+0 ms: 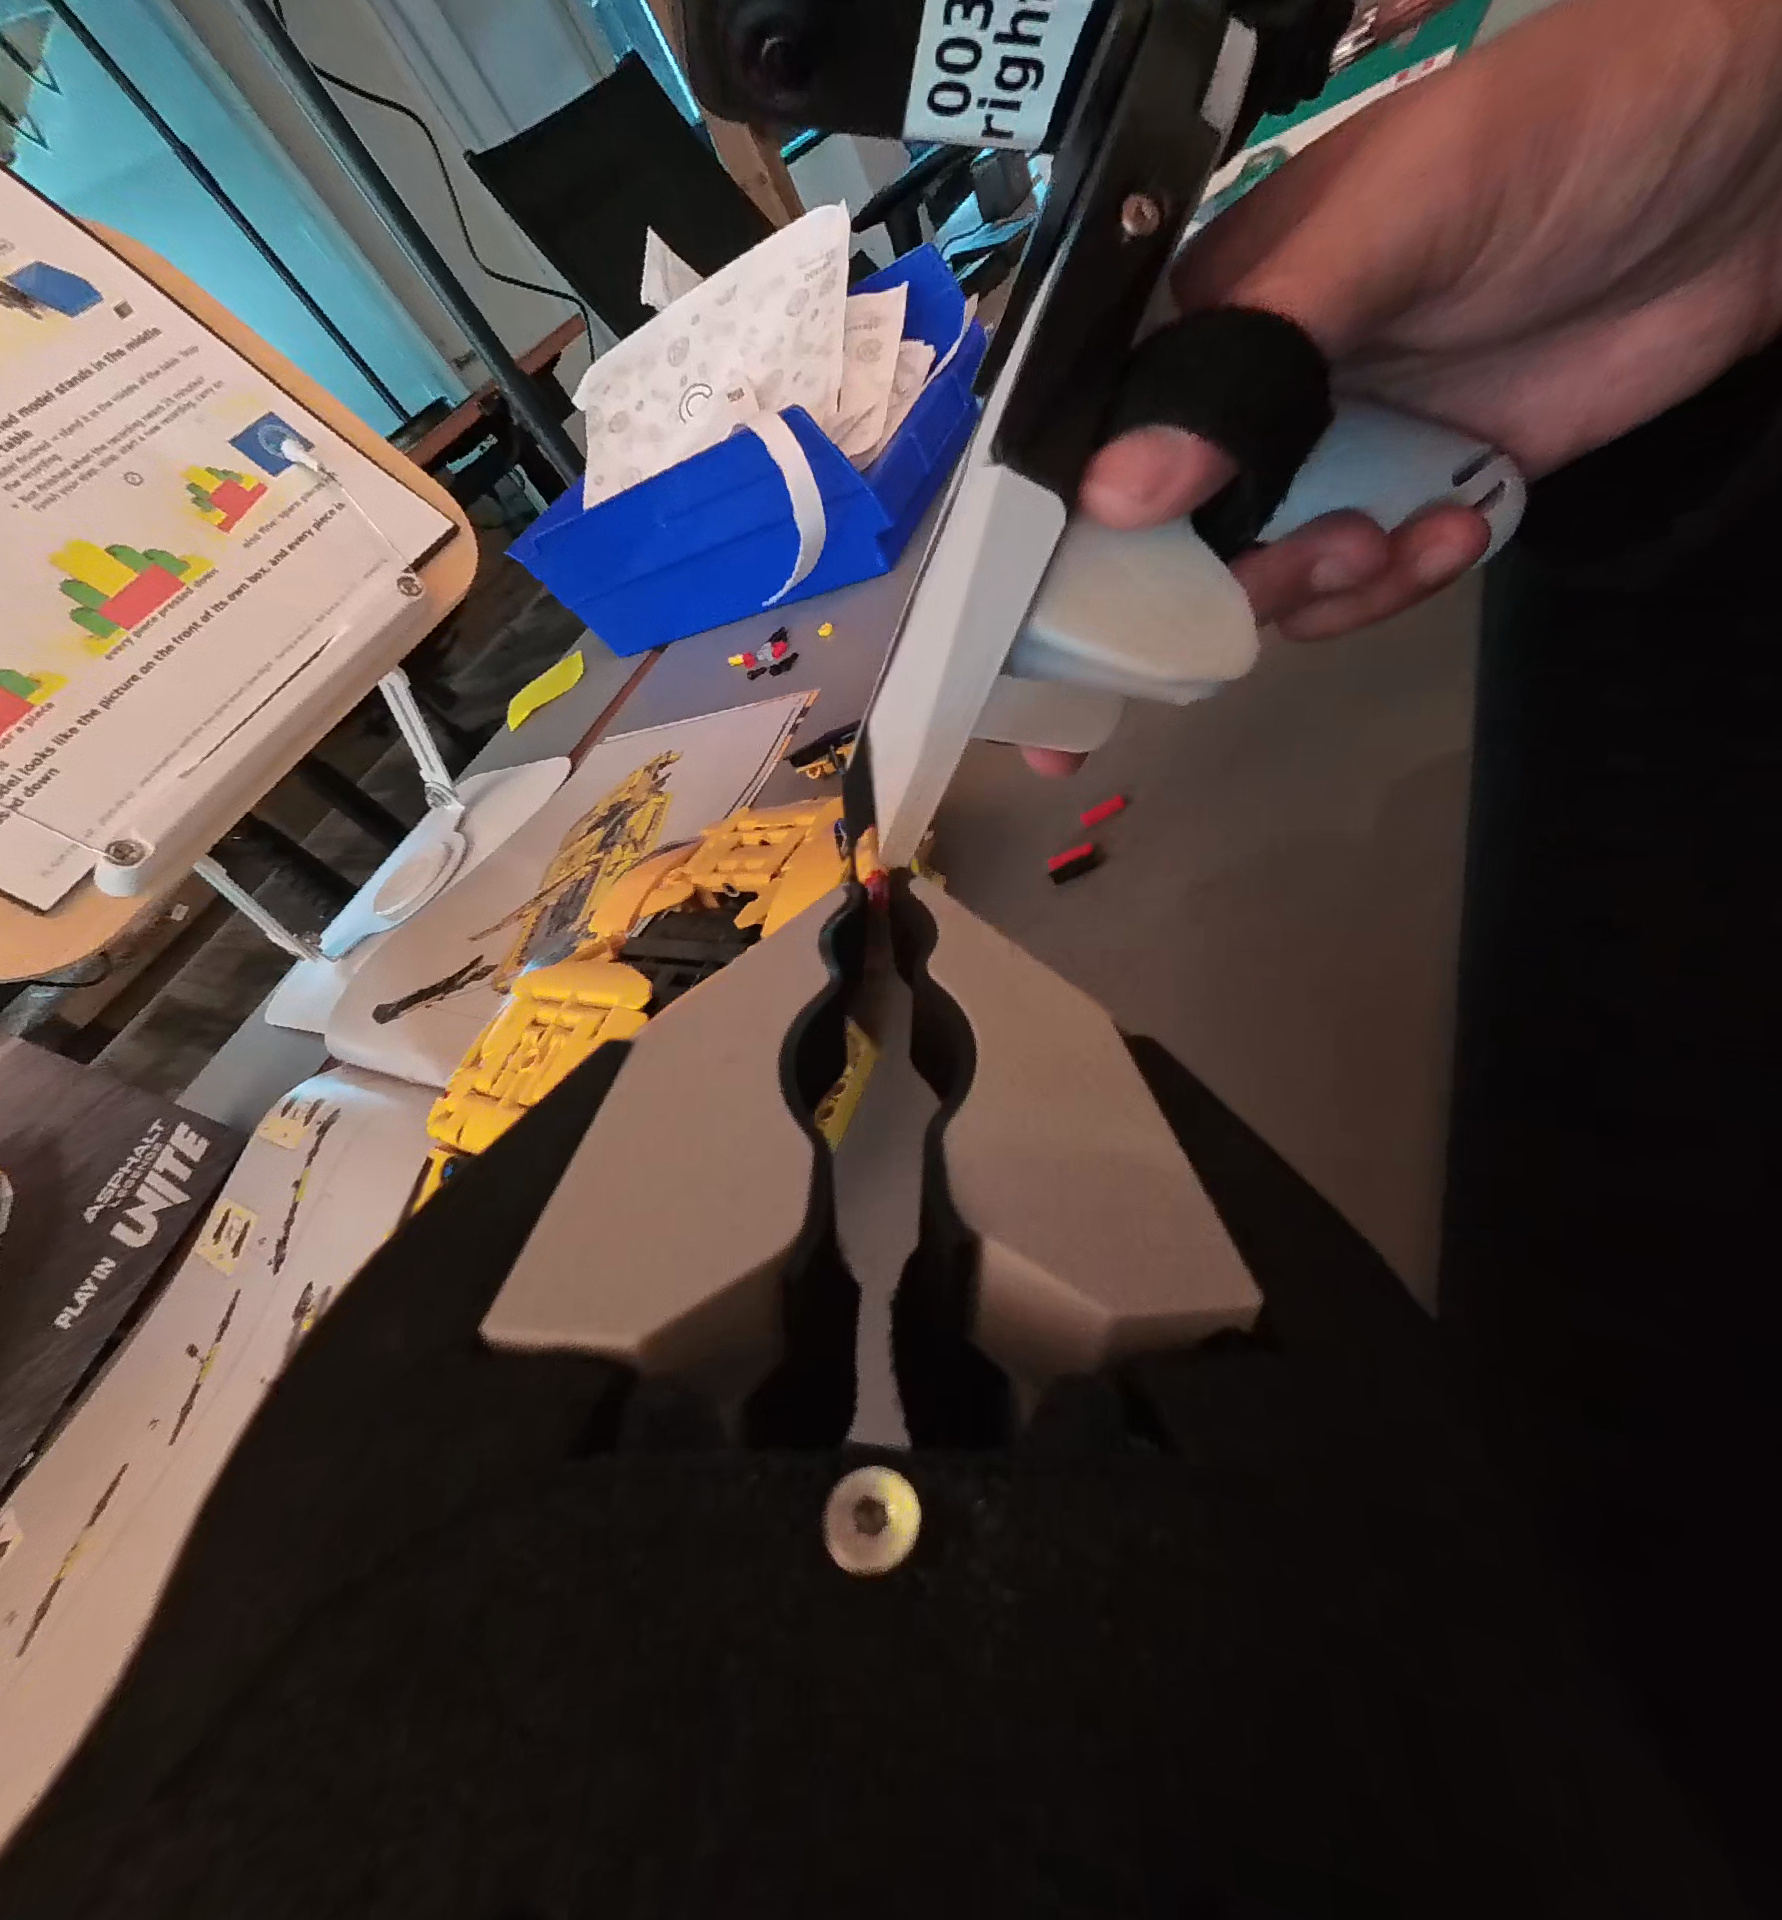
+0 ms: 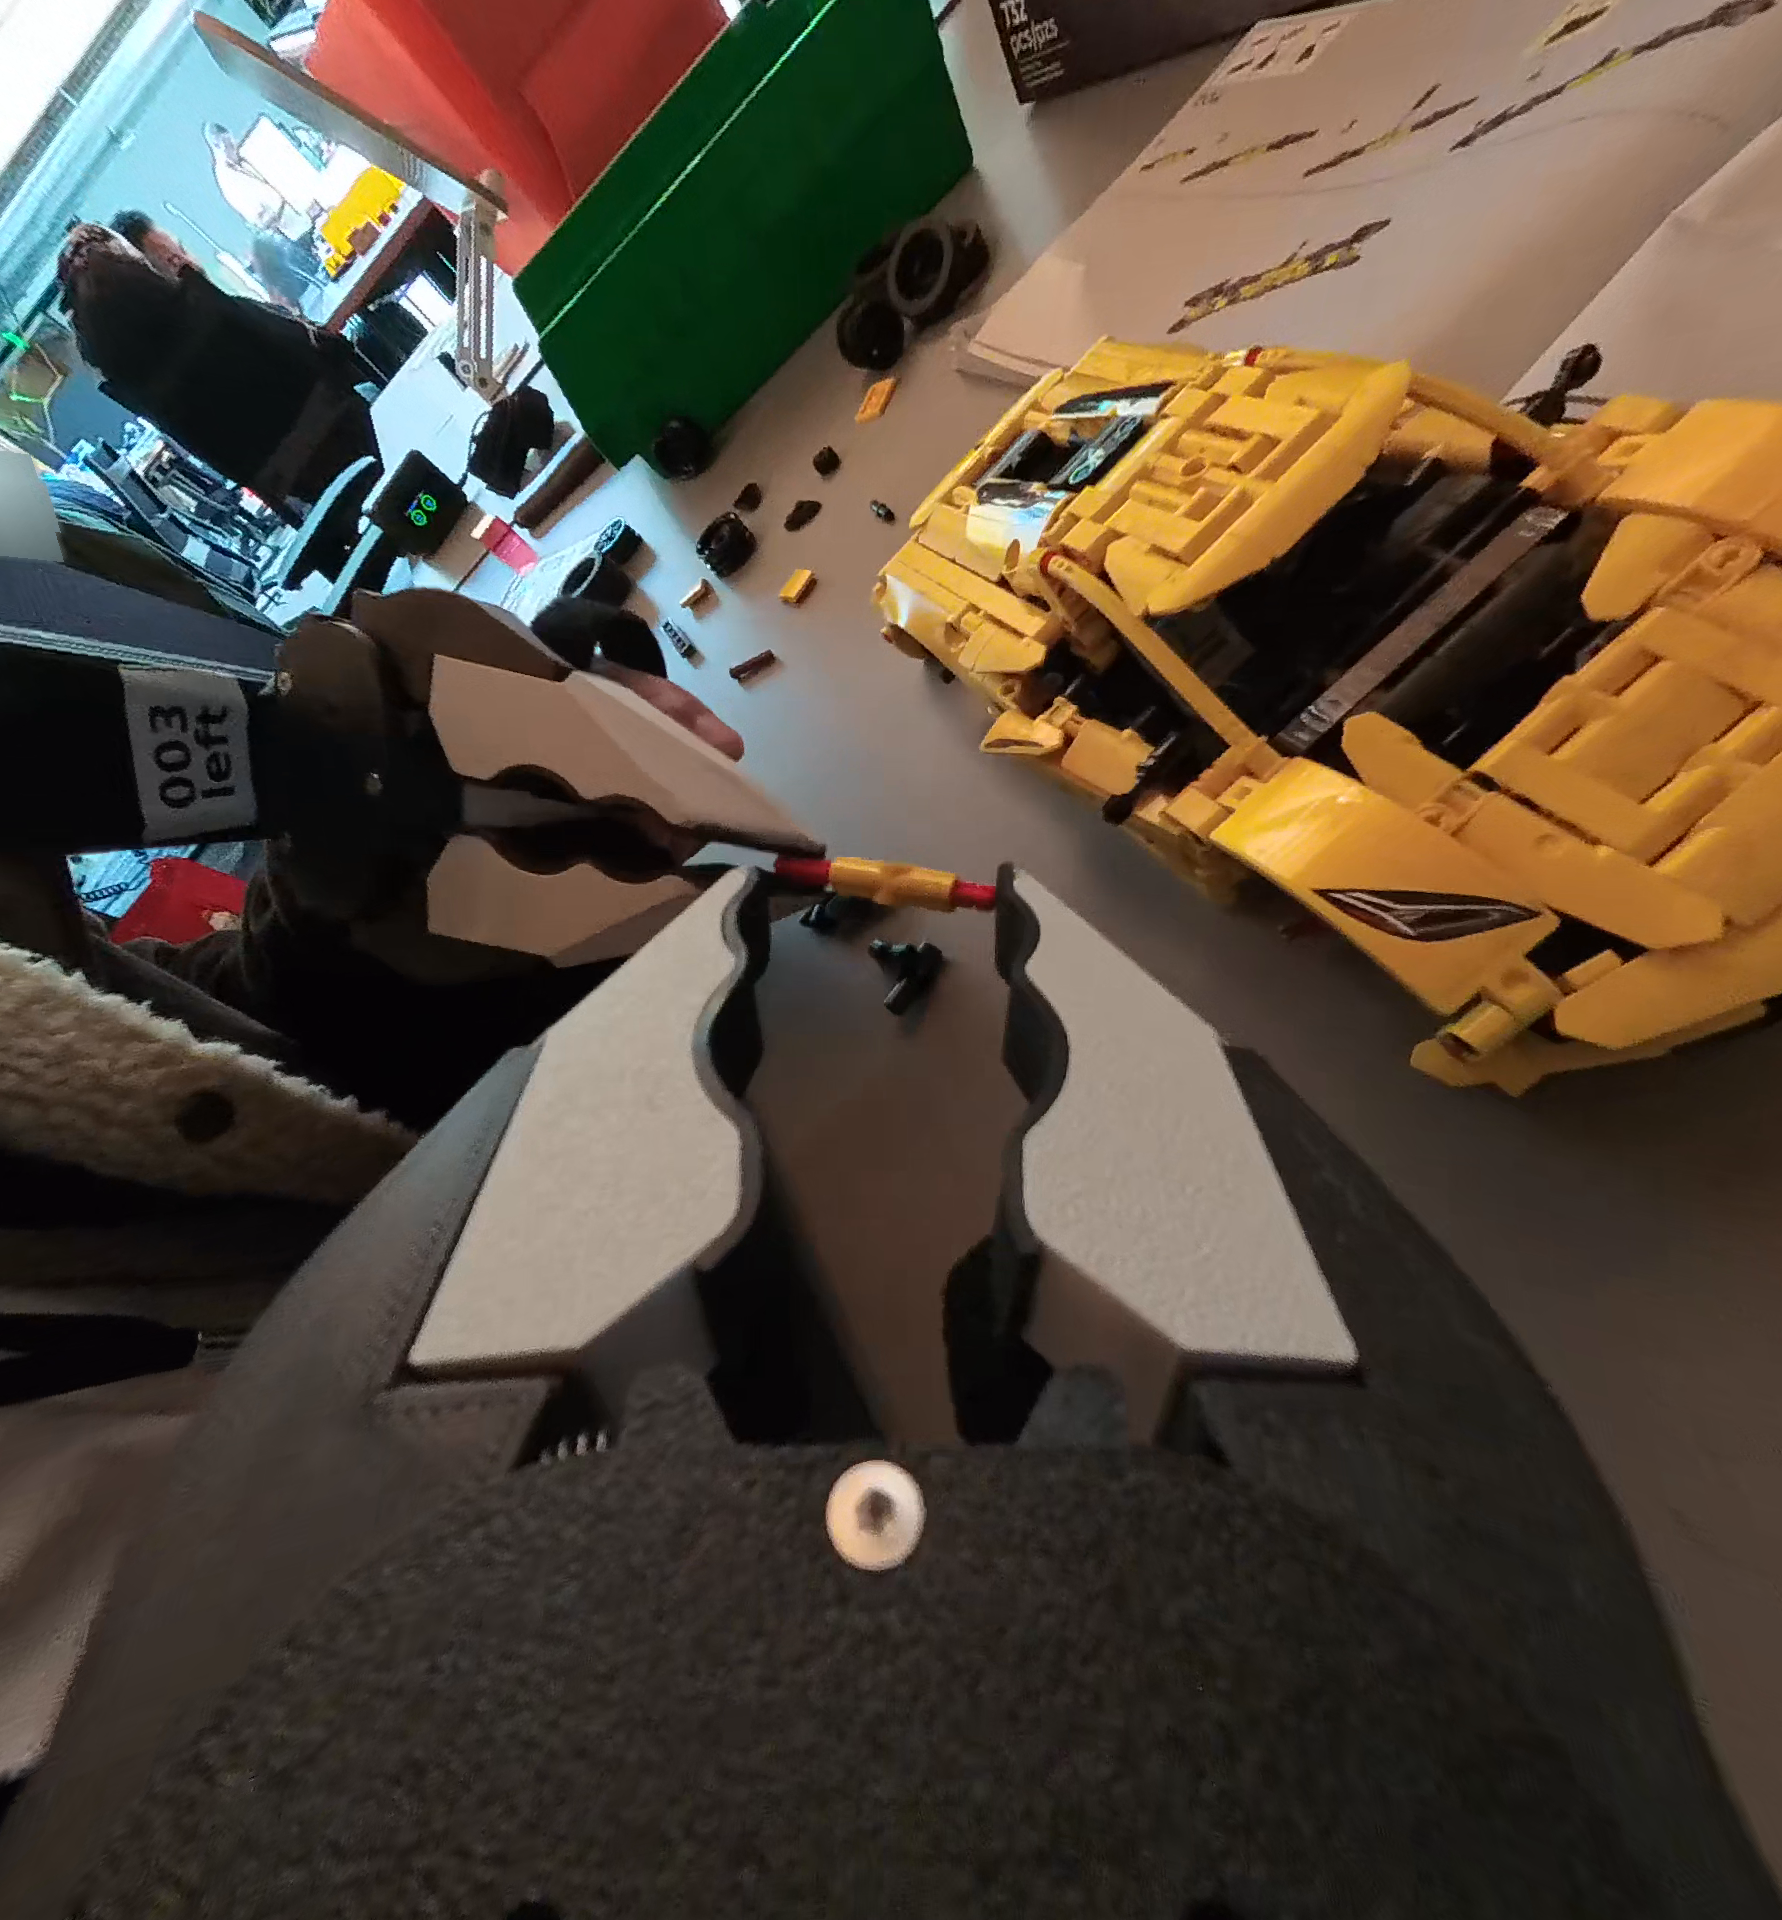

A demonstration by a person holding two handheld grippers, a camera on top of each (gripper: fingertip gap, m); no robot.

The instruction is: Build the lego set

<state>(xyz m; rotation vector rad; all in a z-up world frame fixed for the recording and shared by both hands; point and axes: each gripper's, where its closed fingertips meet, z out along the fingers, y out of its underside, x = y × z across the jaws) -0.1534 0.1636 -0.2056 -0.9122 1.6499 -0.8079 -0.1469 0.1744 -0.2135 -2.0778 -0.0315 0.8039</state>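
**Two tools meet on one small red-and-yellow axle piece**

Two tools converge at a single point above the grey bench (image 2: 1282,1299). The left tool (image 1: 871,894), grey-fingered with black wavy pads, comes in level from the left in the right wrist view, clenched on the red end of a short red axle carrying a yellow connector sleeve (image 2: 887,883). The right tool (image 2: 876,899) points forward with its fingers spread apart; the axle piece spans the gap between its fingertips, the far red end touching the right-hand fingertip (image 2: 1012,914). Whether it grips the piece, I cannot tell. In the left wrist view a bare hand (image 1: 1489,343) wearing a black finger band wraps the right tool's pale handle.

The axle piece is held clear of the bench, roughly horizontal. Just beside it, on the right, lies the yellow brick-built sports car (image 2: 1386,675), with dark interior panels showing. Small black pins (image 2: 908,966) lie on the bench beneath the tips.
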